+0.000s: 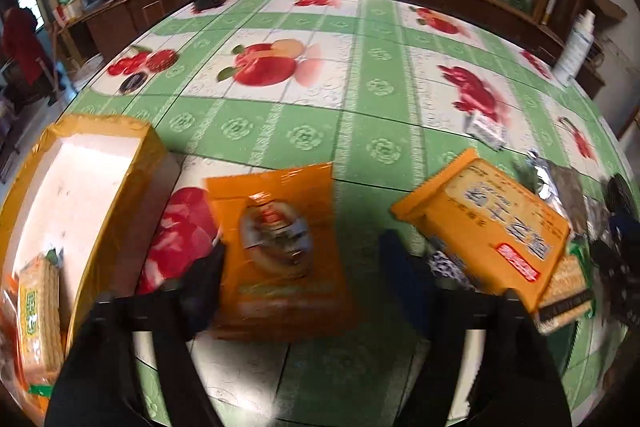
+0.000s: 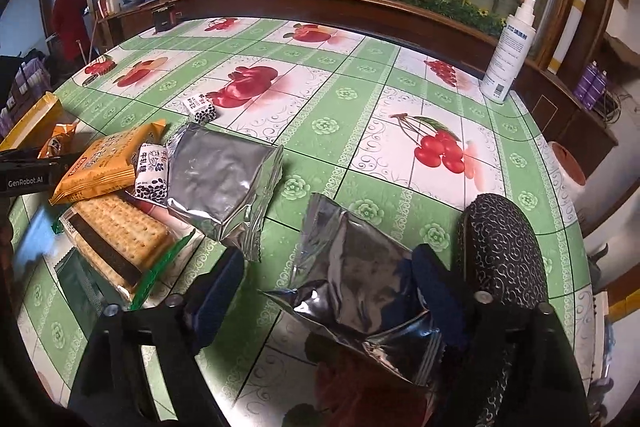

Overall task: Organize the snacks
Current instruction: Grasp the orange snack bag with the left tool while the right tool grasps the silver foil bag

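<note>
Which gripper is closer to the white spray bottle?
Right, probably. The spray bottle stands far back on the right side. The right gripper straddles a silver packet on that side; the left gripper works further left, by the box.

Left tongs [image 1: 300, 259]: two black fingers on black angular brackets, with dark blue pads on their inner faces. Right tongs [image 2: 328, 279]: identical black build, round screws on the brackets behind the fingers, dark blue pads [image 2: 218, 281].

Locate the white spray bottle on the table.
In the right wrist view the white spray bottle stands upright at the far right edge of the table, against the wooden cabinet ledge, apart from the snacks.
</note>
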`<state>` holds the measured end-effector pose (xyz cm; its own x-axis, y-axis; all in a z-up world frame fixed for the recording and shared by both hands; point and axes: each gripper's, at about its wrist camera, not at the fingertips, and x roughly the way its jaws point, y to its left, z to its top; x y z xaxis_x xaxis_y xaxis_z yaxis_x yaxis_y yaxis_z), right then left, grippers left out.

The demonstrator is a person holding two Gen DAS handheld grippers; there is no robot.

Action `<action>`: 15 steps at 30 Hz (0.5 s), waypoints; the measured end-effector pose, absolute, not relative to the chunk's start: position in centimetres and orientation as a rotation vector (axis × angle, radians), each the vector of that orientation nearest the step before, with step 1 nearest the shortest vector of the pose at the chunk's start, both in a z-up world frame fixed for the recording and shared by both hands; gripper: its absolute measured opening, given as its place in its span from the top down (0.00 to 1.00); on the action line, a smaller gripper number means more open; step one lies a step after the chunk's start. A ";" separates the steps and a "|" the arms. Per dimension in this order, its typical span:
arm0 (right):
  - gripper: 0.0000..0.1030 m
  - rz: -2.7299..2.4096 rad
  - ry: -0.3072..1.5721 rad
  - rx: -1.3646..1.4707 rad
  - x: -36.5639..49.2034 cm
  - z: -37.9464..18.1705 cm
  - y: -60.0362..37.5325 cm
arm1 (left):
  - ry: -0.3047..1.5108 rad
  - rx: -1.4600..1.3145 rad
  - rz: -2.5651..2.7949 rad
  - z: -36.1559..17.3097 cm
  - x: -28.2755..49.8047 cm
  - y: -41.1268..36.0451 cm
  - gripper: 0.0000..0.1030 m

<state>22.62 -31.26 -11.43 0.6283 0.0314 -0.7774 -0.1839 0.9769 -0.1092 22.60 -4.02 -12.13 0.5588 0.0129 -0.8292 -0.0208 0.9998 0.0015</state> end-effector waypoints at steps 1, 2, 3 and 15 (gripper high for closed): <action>0.31 0.120 0.884 -0.178 22.5 -11.3 -31.4 | 0.983 -0.003 0.001 -12.0 22.5 -4.2 0.52; 0.37 0.121 0.885 -0.168 22.3 -11.2 -31.5 | 0.987 -0.001 -0.016 -12.0 22.4 -4.3 0.53; 0.41 0.122 0.885 -0.153 22.2 -11.0 -31.6 | 0.984 0.005 -0.026 -12.0 22.2 -4.4 0.53; 0.26 0.186 0.922 -0.177 20.5 -10.8 -29.4 | 0.998 -0.010 -0.126 -11.9 17.9 -2.8 0.54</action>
<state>20.50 -29.35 -10.79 0.5902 0.0837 -0.8029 -0.2348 0.9694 -0.0715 17.92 -2.77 -11.94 0.5357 -0.1104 -0.8372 0.1015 0.9926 -0.0659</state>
